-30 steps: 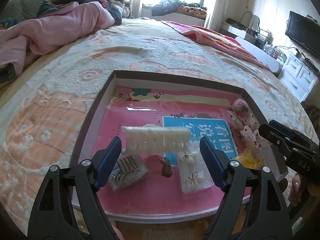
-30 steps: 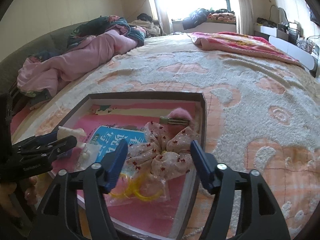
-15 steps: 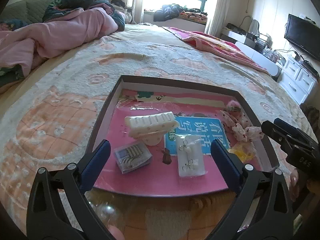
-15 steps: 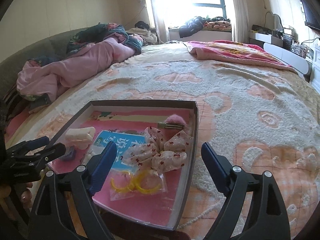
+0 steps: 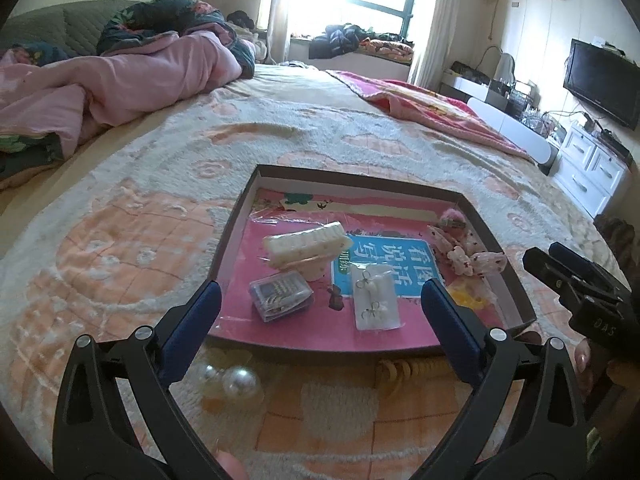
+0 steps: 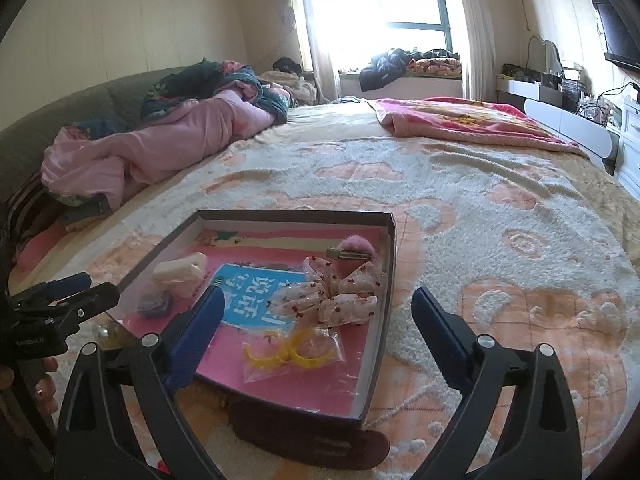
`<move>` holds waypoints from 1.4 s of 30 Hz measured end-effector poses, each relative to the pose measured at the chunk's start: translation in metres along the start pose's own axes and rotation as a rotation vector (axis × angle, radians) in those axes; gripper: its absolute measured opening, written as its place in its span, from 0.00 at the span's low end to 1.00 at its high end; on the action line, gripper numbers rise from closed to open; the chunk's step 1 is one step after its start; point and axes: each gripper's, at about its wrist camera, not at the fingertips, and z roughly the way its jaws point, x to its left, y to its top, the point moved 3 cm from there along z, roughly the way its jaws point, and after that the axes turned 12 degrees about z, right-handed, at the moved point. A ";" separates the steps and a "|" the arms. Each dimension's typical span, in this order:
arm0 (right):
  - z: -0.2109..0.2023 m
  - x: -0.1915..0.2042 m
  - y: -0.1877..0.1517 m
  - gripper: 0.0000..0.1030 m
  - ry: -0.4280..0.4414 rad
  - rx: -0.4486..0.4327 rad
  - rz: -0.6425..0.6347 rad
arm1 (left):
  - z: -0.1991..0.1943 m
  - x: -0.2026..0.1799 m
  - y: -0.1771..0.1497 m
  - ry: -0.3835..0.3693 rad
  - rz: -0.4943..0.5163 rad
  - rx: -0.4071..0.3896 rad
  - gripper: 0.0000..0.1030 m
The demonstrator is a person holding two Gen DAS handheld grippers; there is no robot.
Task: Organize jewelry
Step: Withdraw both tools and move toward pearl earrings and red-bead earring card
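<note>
**Both grippers pulled back, claw clip left in the tray**

A second ago my left gripper [image 5: 320,320] was down low over the tray with the white claw clip [image 5: 306,245] right between its fingers; now I have backed it off and up, jaws spread wide and empty, and the clip lies on the pink lining near the tray's left side. My right gripper [image 6: 316,328] has retreated the same way, also wide and holding nothing. I read that as one placement done and the next pick open.

Nearest to me, outside the tray on the bedspread, sit two large pearl beads [image 5: 236,380] and a yellowish coil hair tie [image 5: 400,368]; these look like the obvious candidates to go in next. A dark brown leather-like piece [image 6: 312,436] pokes out from under the tray's [image 6: 376,364] near edge.

Inside, going outward: the bag of yellow rings [image 6: 292,354], the earring card [image 5: 374,300], the small clear box [image 5: 280,294], the floral scrunchie [image 6: 336,296], then the pink pom hair clip [image 6: 352,250] in the far corner.

Readable writing: large white Chinese characters on the blue panel [image 5: 384,256], "看图说话写话". The right gripper's body shows "DAS"; the left one carries a small label I cannot make out.
</note>
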 end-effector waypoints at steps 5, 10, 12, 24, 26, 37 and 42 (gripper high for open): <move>-0.011 0.004 -0.005 0.89 -0.003 -0.015 -0.014 | -0.012 0.001 -0.003 0.008 0.011 -0.024 0.89; -0.021 0.004 -0.013 0.89 0.006 -0.017 -0.017 | -0.022 0.005 -0.008 0.008 0.008 -0.040 0.89; -0.028 0.006 -0.016 0.89 0.010 -0.022 -0.022 | -0.025 0.007 -0.011 0.013 0.006 -0.043 0.89; -0.044 0.018 -0.035 0.90 0.008 -0.027 -0.064 | -0.037 0.021 -0.027 0.023 -0.007 -0.043 0.89; -0.045 0.020 -0.039 0.90 0.011 -0.022 -0.069 | -0.038 0.024 -0.030 0.025 -0.006 -0.040 0.89; -0.050 0.030 -0.061 0.90 0.032 0.026 -0.081 | -0.041 0.027 -0.050 0.027 0.008 -0.008 0.89; -0.052 0.033 -0.073 0.90 0.041 0.055 -0.081 | -0.039 0.023 -0.060 0.015 0.027 0.012 0.89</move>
